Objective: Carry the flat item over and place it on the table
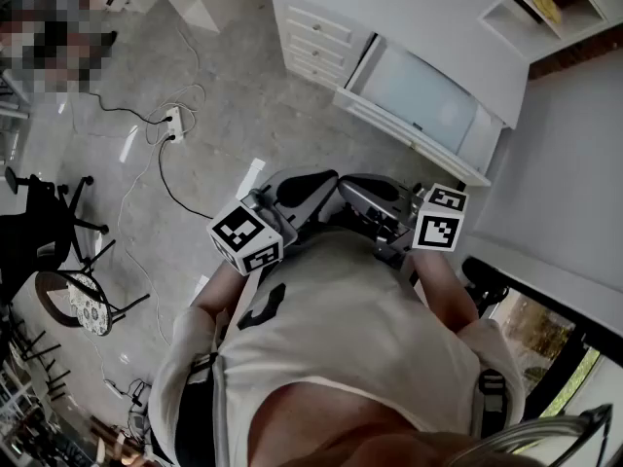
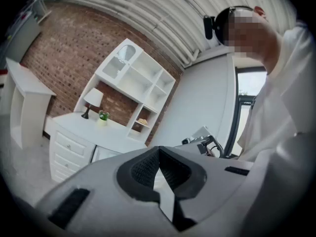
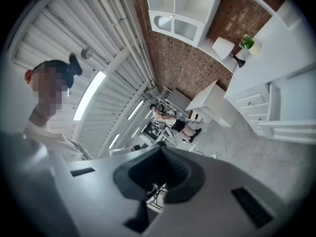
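Observation:
I stand on a grey floor with both grippers held close to my chest, side by side. My left gripper (image 1: 304,195) carries its marker cube at the left; its jaws are shut with nothing between them (image 2: 159,176). Close on its right is my right gripper (image 1: 374,198), which is also shut and empty (image 3: 157,177). No flat item shows in any view. Ahead stands a white desk (image 1: 389,17) with drawers, and a white shelf unit (image 2: 136,80) sits on it.
A power strip with cables (image 1: 173,125) lies on the floor to the left. A black office chair (image 1: 39,230) and a patterned stool (image 1: 86,305) stand at the far left. A lamp (image 2: 93,98) and a small plant (image 2: 102,116) sit on the desk. A seated person (image 3: 170,120) is far off.

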